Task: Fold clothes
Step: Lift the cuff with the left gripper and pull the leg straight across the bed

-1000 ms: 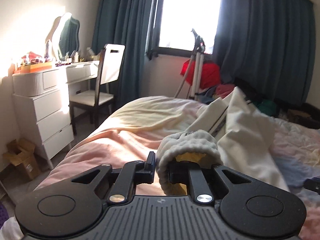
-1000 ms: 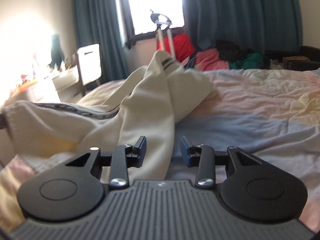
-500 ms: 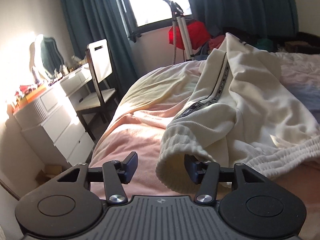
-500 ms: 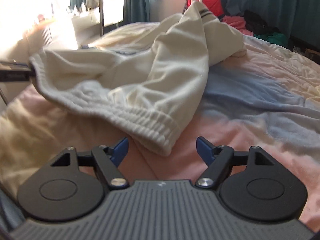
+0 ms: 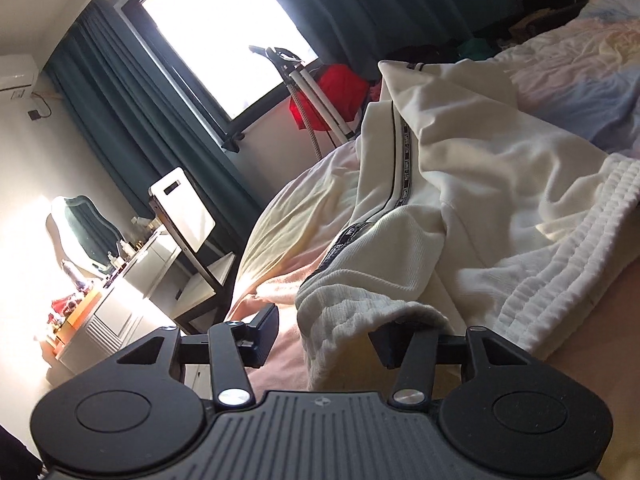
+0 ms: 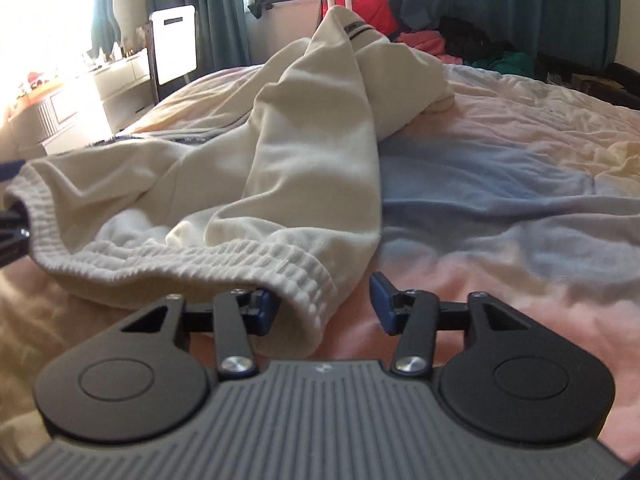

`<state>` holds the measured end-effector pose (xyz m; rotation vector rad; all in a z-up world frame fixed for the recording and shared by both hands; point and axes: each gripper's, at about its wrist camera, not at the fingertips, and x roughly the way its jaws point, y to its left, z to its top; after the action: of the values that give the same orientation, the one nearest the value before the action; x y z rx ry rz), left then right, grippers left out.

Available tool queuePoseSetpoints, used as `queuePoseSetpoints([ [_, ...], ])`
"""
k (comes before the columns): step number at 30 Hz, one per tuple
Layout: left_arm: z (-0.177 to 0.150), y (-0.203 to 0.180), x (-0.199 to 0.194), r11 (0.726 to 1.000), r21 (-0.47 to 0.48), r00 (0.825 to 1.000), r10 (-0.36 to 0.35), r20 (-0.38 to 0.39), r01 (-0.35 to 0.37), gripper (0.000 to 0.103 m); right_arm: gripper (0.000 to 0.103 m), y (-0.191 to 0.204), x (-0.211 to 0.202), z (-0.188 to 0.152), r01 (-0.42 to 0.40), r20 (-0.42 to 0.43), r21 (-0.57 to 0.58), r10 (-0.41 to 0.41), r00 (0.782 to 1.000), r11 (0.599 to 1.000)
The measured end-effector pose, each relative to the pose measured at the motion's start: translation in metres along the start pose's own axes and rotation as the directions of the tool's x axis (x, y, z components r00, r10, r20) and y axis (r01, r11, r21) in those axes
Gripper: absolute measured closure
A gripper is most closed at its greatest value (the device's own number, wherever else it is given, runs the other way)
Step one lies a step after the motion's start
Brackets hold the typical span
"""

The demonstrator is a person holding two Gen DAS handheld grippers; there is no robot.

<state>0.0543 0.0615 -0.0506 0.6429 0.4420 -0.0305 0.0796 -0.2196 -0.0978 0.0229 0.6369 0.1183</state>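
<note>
Cream sweatpants (image 5: 500,200) with a black lettered side stripe lie crumpled on the pastel duvet (image 5: 580,92). One corner of their ribbed waistband (image 5: 352,312) sits between the jaws of my left gripper (image 5: 324,340), which are closing; cloth drapes over the right finger, and the left finger stands clear. In the right wrist view the sweatpants (image 6: 312,152) spread leftward. The waistband's other corner (image 6: 304,292) hangs over the left finger of my right gripper (image 6: 322,308), whose jaws are closing too, with the right finger off the cloth. The left gripper's tip (image 6: 12,224) shows at the far waistband end.
A white dresser (image 5: 132,292) with a mirror and a white-backed chair (image 5: 188,208) stand beside the bed. Under the window are a garment steamer pole (image 5: 312,92), a red bag (image 5: 340,92) and a heap of clothes (image 6: 480,48). Teal curtains cover the back wall.
A second ago both grippers held the waistband up. They let go, the sweatpants dropped onto the bed, and both grippers sank; the left one rolled. The jaws are narrower than half a second ago.
</note>
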Motion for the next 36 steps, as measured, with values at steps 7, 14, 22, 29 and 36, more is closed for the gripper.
queuePoseSetpoints([
  [7,0.003,0.034,0.015,0.969,-0.248,1.0,-0.001,0.025,0.007,0.091,0.082,0.013,-0.018,0.005,0.018,0.07,-0.093,-0.011,0.997,0.996],
  [14,-0.013,0.096,0.031,0.811,-0.584,0.998,-0.059,-0.034,0.028,0.091,0.082,0.019,-0.046,0.012,-0.122,0.056,-0.111,0.129,0.99,0.986],
  [22,-0.038,0.104,0.05,0.785,-0.62,0.976,-0.136,-0.169,0.002,0.083,0.078,0.033,-0.033,0.0,-0.193,-0.086,-0.177,0.18,0.98,0.965],
  [29,-0.047,0.105,0.0,0.718,-0.696,0.947,-0.222,-0.233,-0.003,0.062,0.066,-0.001,-0.055,0.011,-0.333,-0.131,0.019,0.332,0.934,0.943],
  [36,-0.034,0.107,-0.042,0.684,-0.725,0.975,-0.204,-0.087,0.078,0.02,0.067,-0.015,-0.071,0.021,-0.444,-0.058,0.124,0.453,0.889,0.887],
])
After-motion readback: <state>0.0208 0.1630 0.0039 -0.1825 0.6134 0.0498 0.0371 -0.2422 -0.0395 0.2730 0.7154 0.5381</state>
